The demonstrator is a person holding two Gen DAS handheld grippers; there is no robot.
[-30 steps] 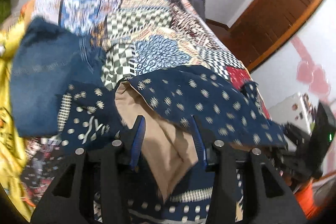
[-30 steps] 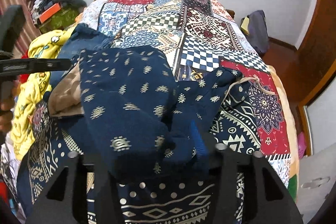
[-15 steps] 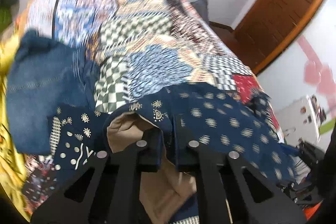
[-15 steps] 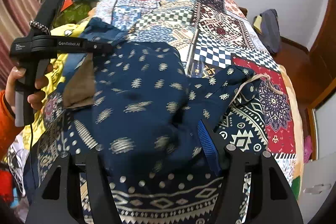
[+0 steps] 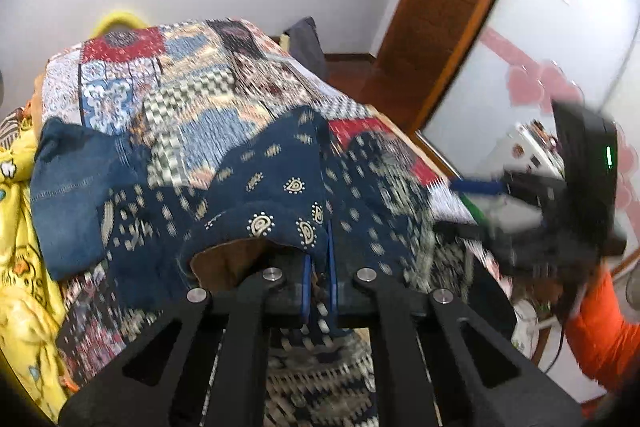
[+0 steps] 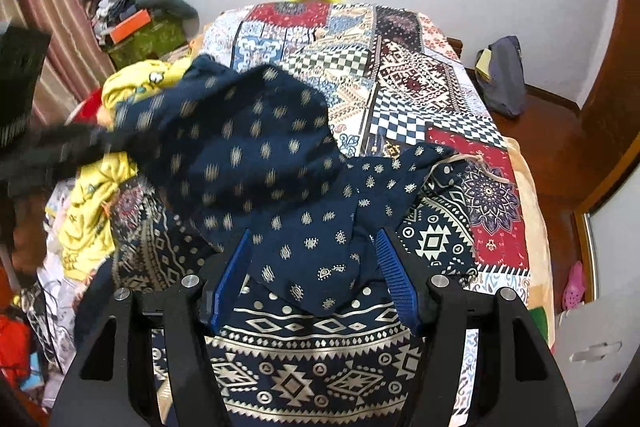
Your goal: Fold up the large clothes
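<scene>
While the patchwork bedspread (image 6: 404,75) covers the whole bed and serves as the working surface, the navy printed garment (image 6: 256,147) lies across its near half, partly lifted and bunched. One lobe of the garment rises toward the bedspread's left side, where it blurs in the right wrist view; another spreads low near the bedspread's front edge, over a dark patterned border. A tan lining (image 5: 228,259) shows under the raised hem in the left wrist view. Denim jeans (image 5: 76,187) lie on the bedspread's left side, beyond the garment, and yellow printed cloth (image 6: 92,211) is heaped off the bedspread's left edge.

The left claw (image 5: 318,267) has its blue pads pressed together on the garment's hem, with fabric pinched between them. The right claw (image 6: 316,267) stands spread apart, its blue pads on either side of the low lobe and clamped on nothing.

Judging from this, the garment's long axis runs roughly across the bedspread from left to right, and the free end lies directly ahead of the right claw, between its pads. That claw looks nearer the loose lobe, so the next pinch probably falls to it, while the left claw's hold keeps the hem raised for the fold.
</scene>
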